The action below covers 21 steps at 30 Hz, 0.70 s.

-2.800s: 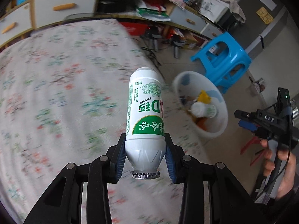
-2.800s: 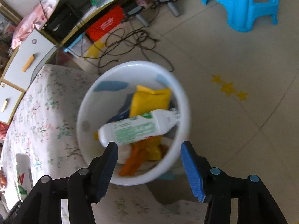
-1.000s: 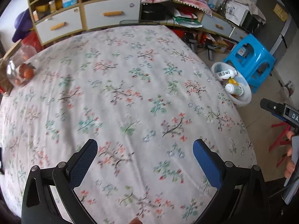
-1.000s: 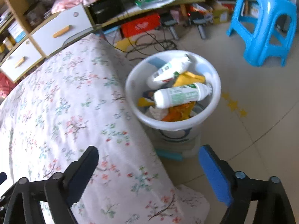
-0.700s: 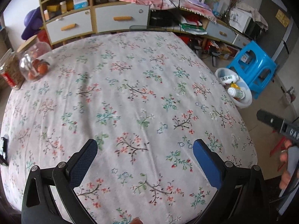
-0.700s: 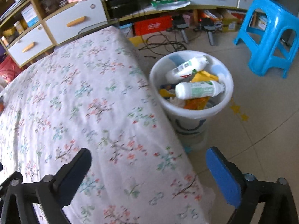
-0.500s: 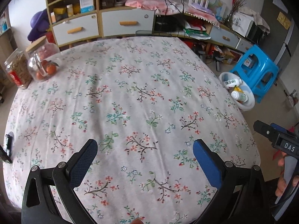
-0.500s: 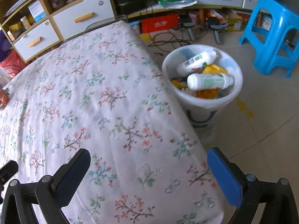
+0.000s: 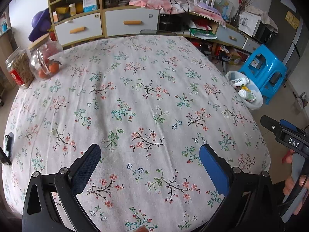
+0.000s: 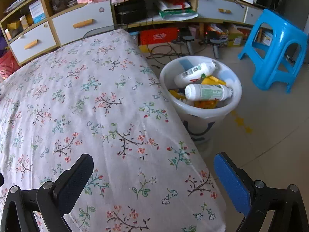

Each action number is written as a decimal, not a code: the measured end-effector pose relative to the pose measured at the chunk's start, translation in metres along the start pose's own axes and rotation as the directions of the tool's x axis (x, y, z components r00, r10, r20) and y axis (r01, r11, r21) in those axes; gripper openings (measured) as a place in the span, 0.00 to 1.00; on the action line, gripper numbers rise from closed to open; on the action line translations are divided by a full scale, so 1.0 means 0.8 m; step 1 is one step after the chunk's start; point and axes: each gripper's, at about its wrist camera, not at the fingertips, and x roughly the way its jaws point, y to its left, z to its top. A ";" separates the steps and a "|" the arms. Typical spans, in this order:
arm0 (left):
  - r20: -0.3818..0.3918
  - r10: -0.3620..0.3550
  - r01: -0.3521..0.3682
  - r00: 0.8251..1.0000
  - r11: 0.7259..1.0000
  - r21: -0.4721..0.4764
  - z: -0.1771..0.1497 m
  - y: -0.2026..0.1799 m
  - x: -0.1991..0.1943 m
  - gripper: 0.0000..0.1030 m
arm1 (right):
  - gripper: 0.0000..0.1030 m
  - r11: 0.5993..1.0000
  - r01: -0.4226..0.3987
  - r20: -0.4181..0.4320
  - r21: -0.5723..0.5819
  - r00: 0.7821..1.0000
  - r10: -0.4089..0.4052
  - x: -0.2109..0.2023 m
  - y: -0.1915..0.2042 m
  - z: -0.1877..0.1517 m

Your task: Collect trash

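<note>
A white trash bin [image 10: 202, 114] stands on the floor beside the table's right edge. Two white bottles with green labels [image 10: 208, 92] lie in it on top of yellow and orange wrappers. The same bin [image 9: 256, 101] shows small at the right in the left wrist view. My left gripper [image 9: 149, 159] hangs open over the near part of the flowered tablecloth [image 9: 135, 100], nothing between its fingers. My right gripper [image 10: 152, 171] is open too, above the table's right corner with the bin ahead of it. A hand holds the right gripper's body [image 9: 289, 141] at the right edge of the left wrist view.
Two glass jars [image 9: 34, 67] stand at the table's far left, one with oranges. A blue plastic stool [image 10: 276, 52] is behind the bin. Cabinets with drawers [image 9: 108, 25], cables and boxes [image 10: 173, 36] line the back wall. A dark object [image 9: 6, 145] lies at the table's left edge.
Both grippers have pulled back from the bin, so more of the tablecloth shows. The left had dropped its bottle into the bin earlier. The right jaws have spread a little wider.
</note>
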 end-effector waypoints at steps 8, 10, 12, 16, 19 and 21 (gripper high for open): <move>0.016 -0.001 0.001 1.000 1.000 0.016 -0.004 -0.007 -0.005 1.00 | 0.99 1.000 0.000 0.001 -0.016 1.000 0.000 0.001 0.007 -0.004; 0.016 -0.002 0.002 1.000 1.000 0.016 -0.004 -0.007 -0.006 1.00 | 0.99 1.000 0.001 -0.003 -0.017 1.000 -0.001 0.003 0.008 -0.005; 0.018 -0.002 0.002 1.000 1.000 0.016 -0.004 -0.008 -0.006 1.00 | 0.99 1.000 -0.001 -0.007 -0.018 1.000 0.000 0.004 0.009 -0.006; 0.028 -0.001 0.000 1.000 1.000 0.014 -0.005 -0.008 -0.009 1.00 | 0.99 1.000 0.004 0.002 -0.023 1.000 -0.004 0.002 0.011 -0.007; 0.042 0.005 -0.006 0.999 1.000 0.016 -0.006 -0.009 -0.012 1.00 | 0.99 1.000 0.005 0.008 -0.023 1.000 -0.005 0.001 0.012 -0.007; 0.050 0.008 -0.009 0.999 1.000 0.016 -0.006 -0.009 -0.014 1.00 | 0.99 1.000 0.005 0.012 -0.024 1.000 -0.004 0.001 0.013 -0.007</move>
